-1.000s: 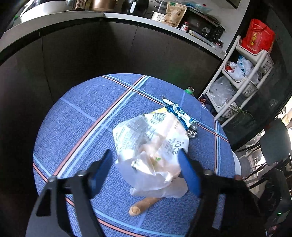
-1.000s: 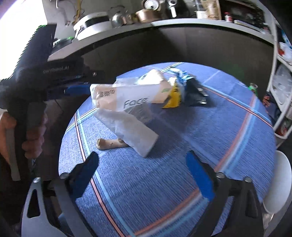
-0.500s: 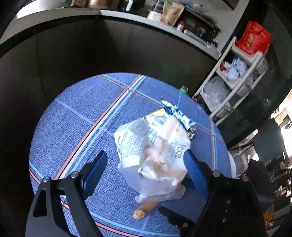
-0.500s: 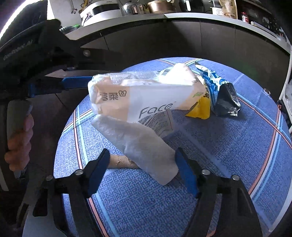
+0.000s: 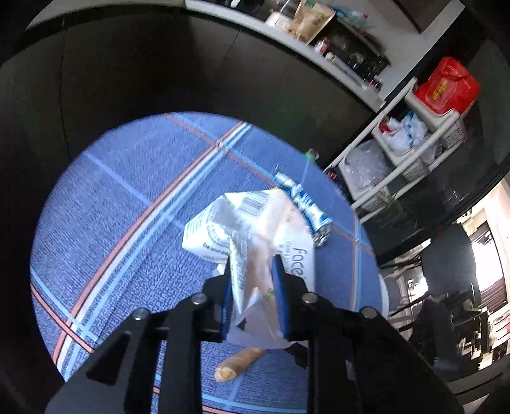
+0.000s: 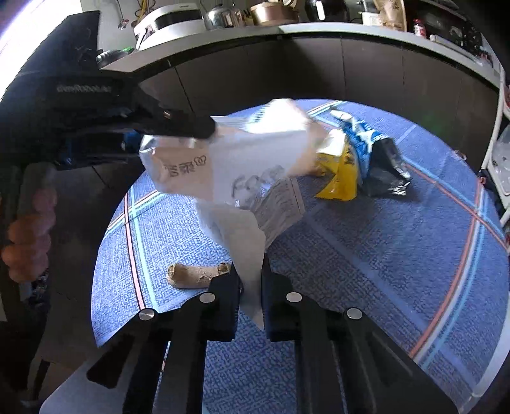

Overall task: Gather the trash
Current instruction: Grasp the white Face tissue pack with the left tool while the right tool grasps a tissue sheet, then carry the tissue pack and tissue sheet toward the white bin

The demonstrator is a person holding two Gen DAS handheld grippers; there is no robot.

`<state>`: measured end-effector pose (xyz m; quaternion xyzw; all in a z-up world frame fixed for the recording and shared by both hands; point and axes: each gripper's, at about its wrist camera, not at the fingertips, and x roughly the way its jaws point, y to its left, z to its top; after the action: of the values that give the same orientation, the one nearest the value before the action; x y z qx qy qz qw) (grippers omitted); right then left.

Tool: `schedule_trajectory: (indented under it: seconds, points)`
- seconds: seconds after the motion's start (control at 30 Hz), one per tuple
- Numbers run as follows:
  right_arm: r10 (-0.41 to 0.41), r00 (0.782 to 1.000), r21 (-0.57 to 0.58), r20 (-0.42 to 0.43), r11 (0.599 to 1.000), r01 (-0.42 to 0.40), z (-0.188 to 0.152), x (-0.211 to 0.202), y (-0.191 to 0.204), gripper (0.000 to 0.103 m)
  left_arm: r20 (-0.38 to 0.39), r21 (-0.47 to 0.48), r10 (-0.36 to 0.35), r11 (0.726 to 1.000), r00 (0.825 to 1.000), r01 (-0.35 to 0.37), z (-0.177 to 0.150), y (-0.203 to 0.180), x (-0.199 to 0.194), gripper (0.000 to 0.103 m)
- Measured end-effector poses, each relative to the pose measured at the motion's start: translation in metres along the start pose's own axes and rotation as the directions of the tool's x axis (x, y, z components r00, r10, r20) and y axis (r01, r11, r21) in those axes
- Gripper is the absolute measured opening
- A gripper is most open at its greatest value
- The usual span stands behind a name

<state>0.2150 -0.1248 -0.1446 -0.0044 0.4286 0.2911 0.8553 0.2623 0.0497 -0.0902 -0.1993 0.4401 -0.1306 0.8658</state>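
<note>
A soft tissue packet marked "Face" hangs above the round table with the blue checked cloth. My left gripper is closing, and its blue pads press on the packet's near end. From the packet a white tissue sheet droops down. My right gripper is closing on that sheet's lower end, with the sheet pinched between its jaws. A brown root-like piece lies on the cloth just left of the right gripper. Yellow wrapper and blue-black wrapper lie behind the packet.
A person's hand holds the left gripper's handle at the left edge. A dark counter with pots and appliances curves behind the table. A white shelf rack with bags and a red bag stands to the right.
Both grippers stood open before. The left has shut on the packet, and the right has moved in and shut on the hanging tissue sheet. The packet has lifted and tilted.
</note>
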Motion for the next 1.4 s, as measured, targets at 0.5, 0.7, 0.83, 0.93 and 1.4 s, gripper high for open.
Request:
schedule_trajectory:
  seconds: [0.5,0.7,0.83,0.93,1.4]
  points:
    - [-0.067,0.984,0.11,0.168,0.993,0.049,-0.006,-0.076,-0.022,0.008,0.133,0.096,-0.056,0.994,0.989,0.043,-0.001,-0.062,-0.062,0.02]
    - [-0.128,0.969,0.172,0.211,0.981,0.092,-0.017,-0.107,-0.046,0.008,0.125,0.142,-0.093,0.987,0.988,0.075,-0.01,-0.094,-0.061,0.02]
    - [-0.162,0.959,0.205,0.231,0.972,0.115,-0.023,-0.123,-0.06,0.008,0.109,0.17,-0.13,0.979,0.985,0.111,-0.017,-0.114,-0.057,0.02]
    - [-0.197,0.951,0.236,0.238,0.962,0.14,-0.029,-0.132,-0.073,0.009,0.103,0.185,-0.157,0.973,0.982,0.136,-0.021,-0.126,-0.053,0.02]
    - [-0.305,0.918,0.384,0.254,0.903,0.193,-0.071,-0.168,-0.131,0.009,0.021,0.245,-0.216,0.948,0.976,0.205,-0.043,-0.189,-0.021,0.02]
